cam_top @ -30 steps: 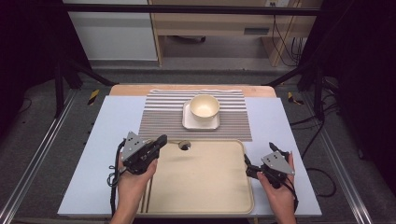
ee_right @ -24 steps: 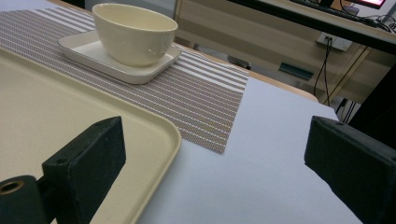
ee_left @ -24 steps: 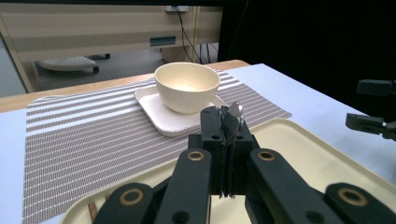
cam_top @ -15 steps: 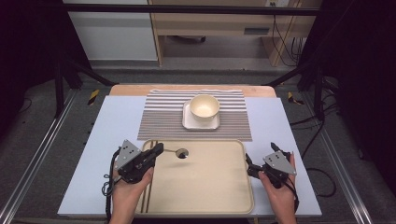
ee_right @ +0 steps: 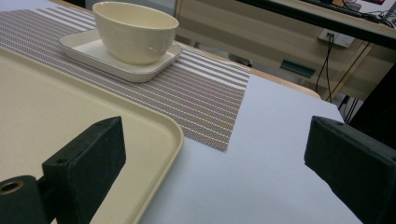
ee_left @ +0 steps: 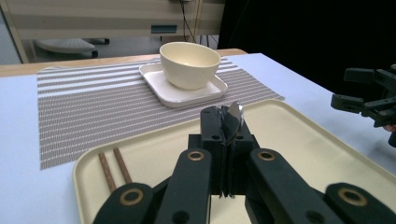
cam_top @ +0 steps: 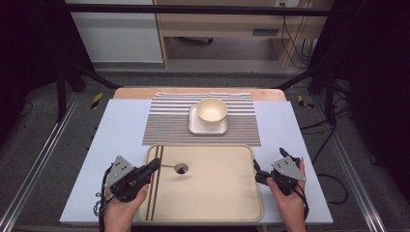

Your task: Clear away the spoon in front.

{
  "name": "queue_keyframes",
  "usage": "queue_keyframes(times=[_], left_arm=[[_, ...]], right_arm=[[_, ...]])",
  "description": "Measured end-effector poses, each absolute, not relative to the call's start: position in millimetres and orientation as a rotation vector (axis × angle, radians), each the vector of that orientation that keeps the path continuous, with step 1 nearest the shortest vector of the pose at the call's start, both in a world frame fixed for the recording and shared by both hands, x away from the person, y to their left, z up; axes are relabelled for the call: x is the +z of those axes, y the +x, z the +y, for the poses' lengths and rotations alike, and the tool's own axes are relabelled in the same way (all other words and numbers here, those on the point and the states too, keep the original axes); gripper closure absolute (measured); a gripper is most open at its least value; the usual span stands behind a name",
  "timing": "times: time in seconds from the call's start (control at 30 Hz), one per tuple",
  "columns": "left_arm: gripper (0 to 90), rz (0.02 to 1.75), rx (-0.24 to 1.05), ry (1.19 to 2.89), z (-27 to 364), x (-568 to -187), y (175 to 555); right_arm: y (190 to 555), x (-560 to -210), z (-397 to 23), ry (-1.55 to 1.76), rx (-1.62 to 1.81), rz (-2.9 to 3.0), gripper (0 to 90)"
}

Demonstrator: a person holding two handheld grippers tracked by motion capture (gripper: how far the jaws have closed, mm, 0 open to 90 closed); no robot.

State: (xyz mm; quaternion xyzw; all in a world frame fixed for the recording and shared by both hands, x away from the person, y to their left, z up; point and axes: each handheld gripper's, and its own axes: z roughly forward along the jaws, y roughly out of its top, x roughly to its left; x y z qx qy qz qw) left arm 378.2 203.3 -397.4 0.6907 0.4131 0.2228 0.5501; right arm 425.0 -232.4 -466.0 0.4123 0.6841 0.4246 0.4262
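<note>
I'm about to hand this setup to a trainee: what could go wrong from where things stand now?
1. The left gripper pinches the spoon by its thin handle, bowl end out over the tray; it could twist or slip in the jaws.
2. The chopsticks lie on the tray right beside that gripper; a careless sweep may knock them.
3. The bowl merely sits on the small plate; a bump could slide it.
</note>
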Motion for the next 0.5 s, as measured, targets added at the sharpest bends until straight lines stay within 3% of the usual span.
queue_keyframes(times=[0.5], left_arm=[[88.7,0.988,0.497,1.632,215,-398,374]], right_arm=[[425,-466,-233,1.038,1.056,1.705,5.5]])
